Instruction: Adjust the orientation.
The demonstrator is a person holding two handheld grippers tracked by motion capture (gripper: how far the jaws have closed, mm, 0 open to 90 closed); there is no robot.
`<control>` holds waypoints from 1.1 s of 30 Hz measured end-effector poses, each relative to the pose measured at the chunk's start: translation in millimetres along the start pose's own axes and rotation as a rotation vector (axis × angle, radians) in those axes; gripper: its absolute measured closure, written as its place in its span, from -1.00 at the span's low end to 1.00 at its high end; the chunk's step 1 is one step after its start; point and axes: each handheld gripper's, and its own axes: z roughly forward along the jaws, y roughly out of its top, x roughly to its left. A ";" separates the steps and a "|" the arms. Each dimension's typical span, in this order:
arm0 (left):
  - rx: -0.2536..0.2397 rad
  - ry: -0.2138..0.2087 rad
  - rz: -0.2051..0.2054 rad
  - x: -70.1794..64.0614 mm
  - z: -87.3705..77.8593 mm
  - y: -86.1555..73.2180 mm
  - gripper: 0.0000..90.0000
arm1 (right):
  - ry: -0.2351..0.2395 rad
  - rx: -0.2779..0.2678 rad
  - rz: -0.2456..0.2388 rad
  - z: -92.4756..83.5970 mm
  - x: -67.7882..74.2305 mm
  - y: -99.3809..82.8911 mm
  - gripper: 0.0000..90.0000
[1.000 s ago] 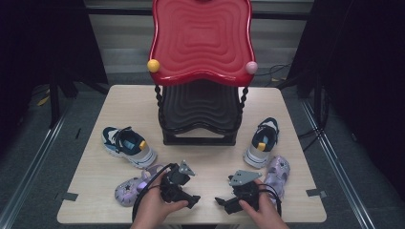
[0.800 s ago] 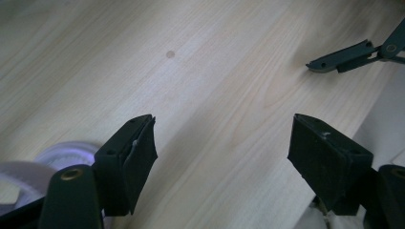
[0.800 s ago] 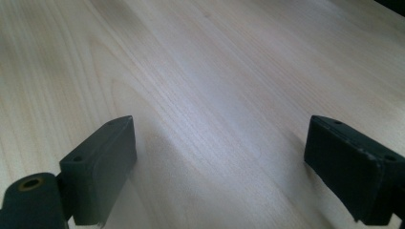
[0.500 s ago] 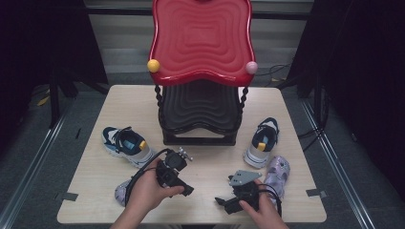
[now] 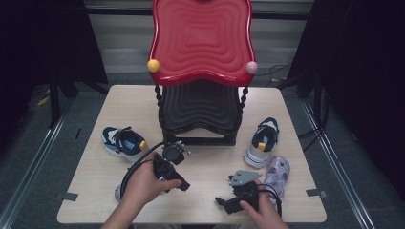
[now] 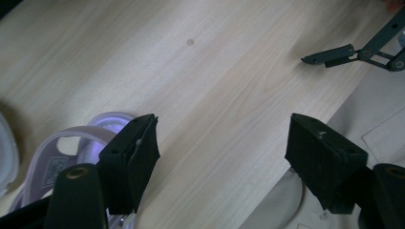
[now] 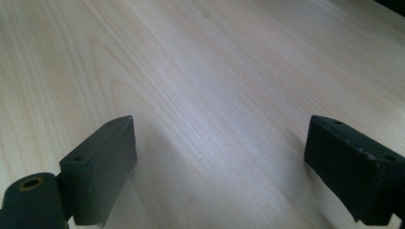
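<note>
Pale lilac plastic sandal (image 6: pixel 71 148) on light wooden table (image 5: pixel 210 157), at seven o'clock below left gripper (image 6: pixel 222 143), jaws apart, just closing, nothing between. At three o'clock, right gripper (image 7: pixel 219 162), jaws wide, bare wood beneath.

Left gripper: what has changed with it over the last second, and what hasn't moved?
The left gripper has lifted off the table and swung toward the dark sneaker, uncovering part of the lilac sandal by the front edge. Its jaws have just been closing a little, open with nothing between them. The right gripper stayed put, open over bare wood. The two sneakers, the other lilac sandal and the red-topped stand have not moved.
</note>
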 end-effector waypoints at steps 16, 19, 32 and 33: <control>0.043 0.018 -0.047 15.9 -15.3 -0.2 -0.36 | 0.000 0.002 0.000 -0.1 0.0 0.1 -0.78; 0.040 0.029 -0.056 19.1 -18.5 -0.9 -0.35 | -0.001 0.001 -0.002 -0.1 -0.1 0.1 -0.78; 0.048 0.058 -0.101 37.1 -2.7 -18.3 -0.28 | -0.001 0.001 0.000 0.0 0.0 0.0 -0.78; 0.048 0.058 -0.101 37.1 -2.7 -18.3 -0.27 | -0.001 0.001 0.000 0.0 0.0 0.0 -0.78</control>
